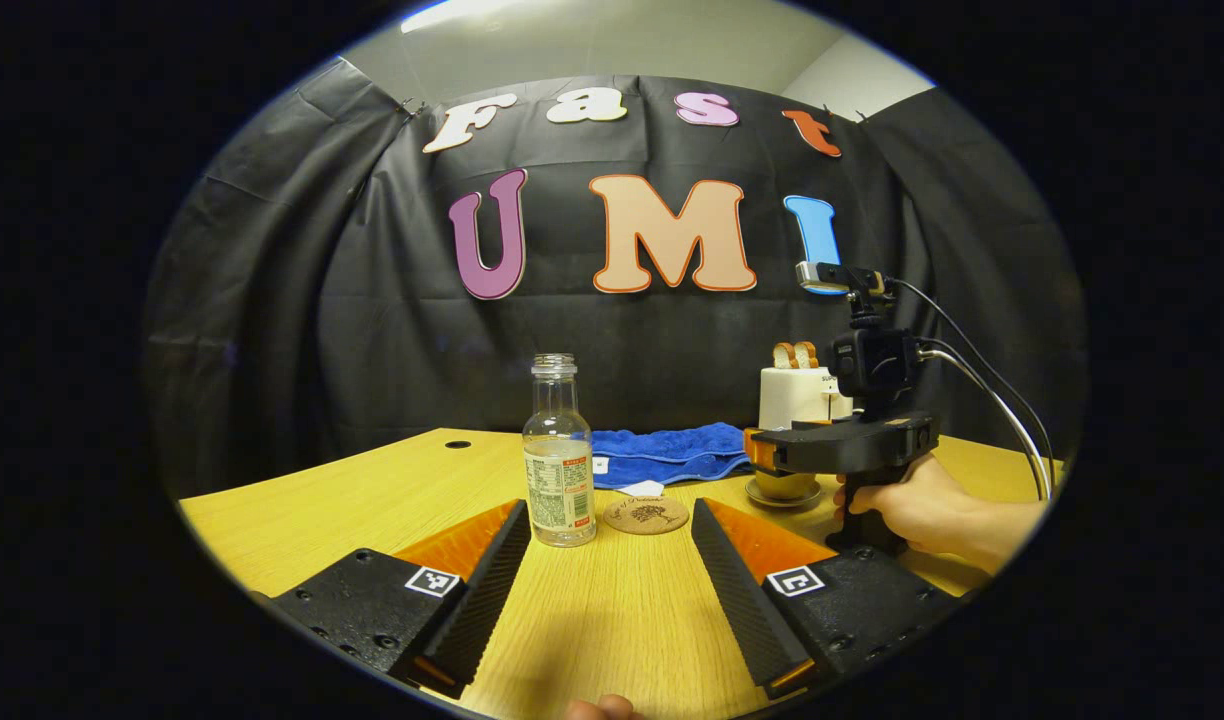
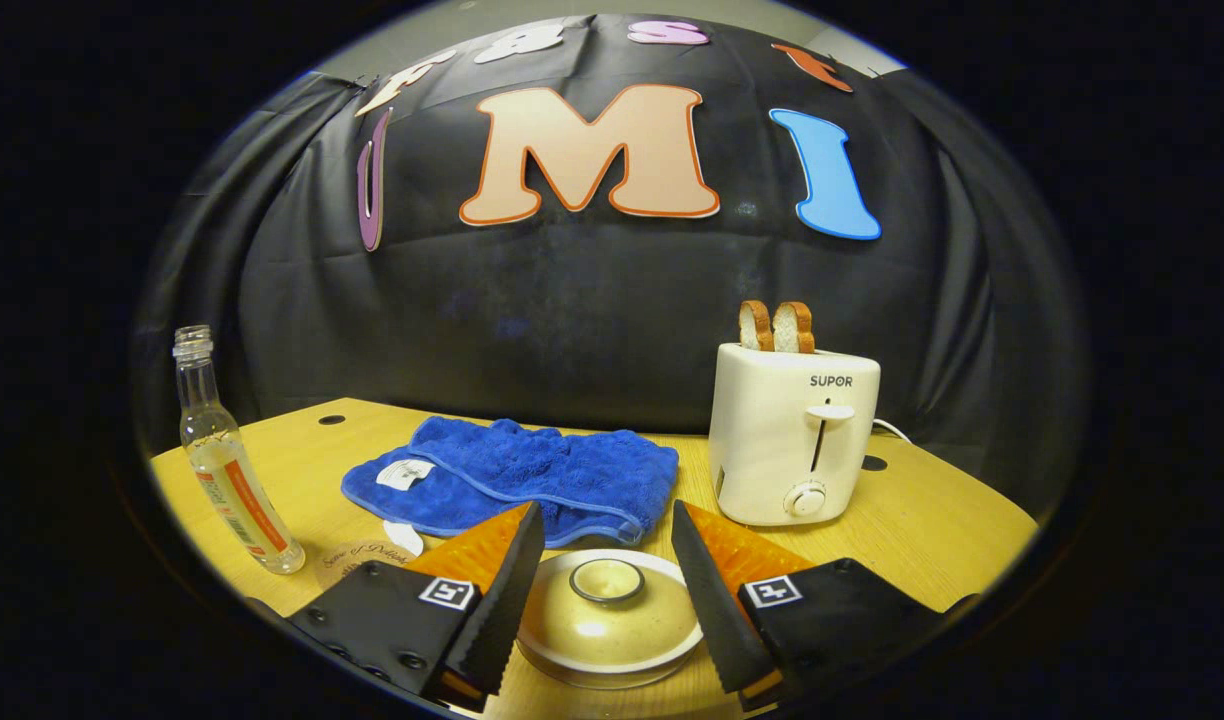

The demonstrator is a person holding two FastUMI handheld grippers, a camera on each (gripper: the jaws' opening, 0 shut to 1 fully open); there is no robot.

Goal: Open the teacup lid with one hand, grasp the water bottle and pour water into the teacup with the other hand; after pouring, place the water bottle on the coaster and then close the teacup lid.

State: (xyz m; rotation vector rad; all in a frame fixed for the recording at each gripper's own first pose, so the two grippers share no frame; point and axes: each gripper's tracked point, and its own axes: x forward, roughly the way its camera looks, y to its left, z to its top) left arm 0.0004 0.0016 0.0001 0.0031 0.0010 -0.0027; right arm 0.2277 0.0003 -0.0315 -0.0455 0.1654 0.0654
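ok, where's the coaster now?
Left gripper view: the coaster lies on the table, just right of the water bottle, ahead between the open tool's fingers.

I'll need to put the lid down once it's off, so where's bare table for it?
Bare wood lies in front of the water bottle and cork coaster, and right of the toaster. It is crowded around the teacup lid: blue towel behind, toaster close by.

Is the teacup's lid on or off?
On. The lid sits flat over the teacup, its knob up, between the right gripper's open fingers, which do not touch it.
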